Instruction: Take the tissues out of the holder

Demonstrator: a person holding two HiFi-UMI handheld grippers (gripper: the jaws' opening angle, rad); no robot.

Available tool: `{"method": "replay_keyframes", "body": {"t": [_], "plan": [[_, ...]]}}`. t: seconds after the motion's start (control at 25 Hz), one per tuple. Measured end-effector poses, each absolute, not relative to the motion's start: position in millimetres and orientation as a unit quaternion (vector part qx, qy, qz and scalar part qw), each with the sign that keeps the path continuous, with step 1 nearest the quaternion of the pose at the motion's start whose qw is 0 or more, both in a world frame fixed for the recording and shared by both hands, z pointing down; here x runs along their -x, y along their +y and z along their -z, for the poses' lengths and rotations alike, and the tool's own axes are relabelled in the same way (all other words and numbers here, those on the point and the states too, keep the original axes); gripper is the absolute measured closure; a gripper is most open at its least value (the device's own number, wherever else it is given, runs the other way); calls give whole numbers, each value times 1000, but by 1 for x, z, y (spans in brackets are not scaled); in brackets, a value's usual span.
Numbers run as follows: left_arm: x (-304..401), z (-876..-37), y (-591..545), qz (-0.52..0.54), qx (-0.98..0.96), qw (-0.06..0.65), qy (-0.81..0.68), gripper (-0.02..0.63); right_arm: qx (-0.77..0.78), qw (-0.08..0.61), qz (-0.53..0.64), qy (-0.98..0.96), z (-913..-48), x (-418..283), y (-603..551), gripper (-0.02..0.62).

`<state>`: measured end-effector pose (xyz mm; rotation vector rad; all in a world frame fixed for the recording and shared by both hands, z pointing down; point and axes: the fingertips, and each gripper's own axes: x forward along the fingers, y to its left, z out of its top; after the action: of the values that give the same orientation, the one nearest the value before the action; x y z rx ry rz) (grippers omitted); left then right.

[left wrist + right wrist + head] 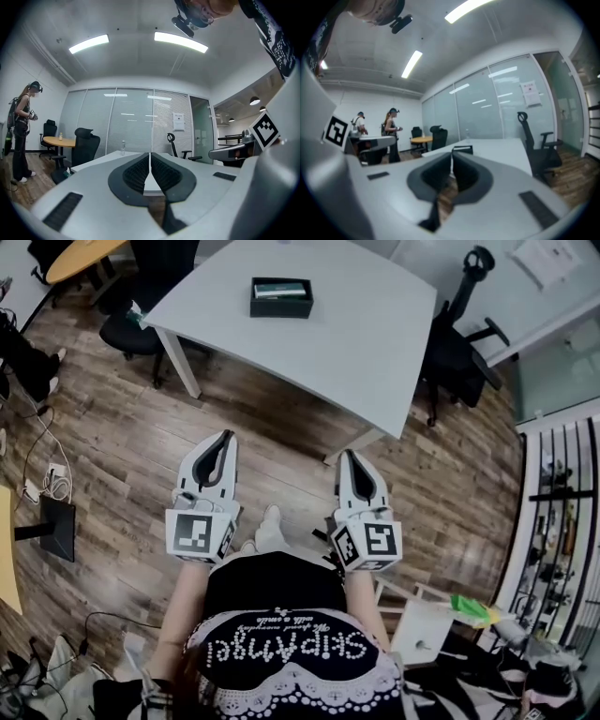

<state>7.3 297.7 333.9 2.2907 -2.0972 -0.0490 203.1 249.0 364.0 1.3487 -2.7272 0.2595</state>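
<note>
Short of table (375,362): left gripper (223,439) and right gripper (350,457) closed, empty, level, likely just carried toward holder (281,304); tissues (279,290) untouched.

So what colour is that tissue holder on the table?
Black tissue holder, clearest in the head view.

Bright, even indoor light from long ceiling strips (180,41), which burn out to white and mirror faintly in the glass wall (126,98); the white table (366,343) lays a soft shadow on the wood floor (234,399). All views bulge like a fisheye, and both gripper views go black at the corners. The right gripper view is soft, with the right gripper (451,157) blurred in its foreground.
</note>
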Motion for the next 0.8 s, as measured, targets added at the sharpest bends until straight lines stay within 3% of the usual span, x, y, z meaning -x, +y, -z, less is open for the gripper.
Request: {"method": "replay_keyframes", "body": {"t": [0.8], "plan": [[-31,-334,207,17,-728,10,-685,563,-427,45,-95,-898,-377,-226,153,561]]}}
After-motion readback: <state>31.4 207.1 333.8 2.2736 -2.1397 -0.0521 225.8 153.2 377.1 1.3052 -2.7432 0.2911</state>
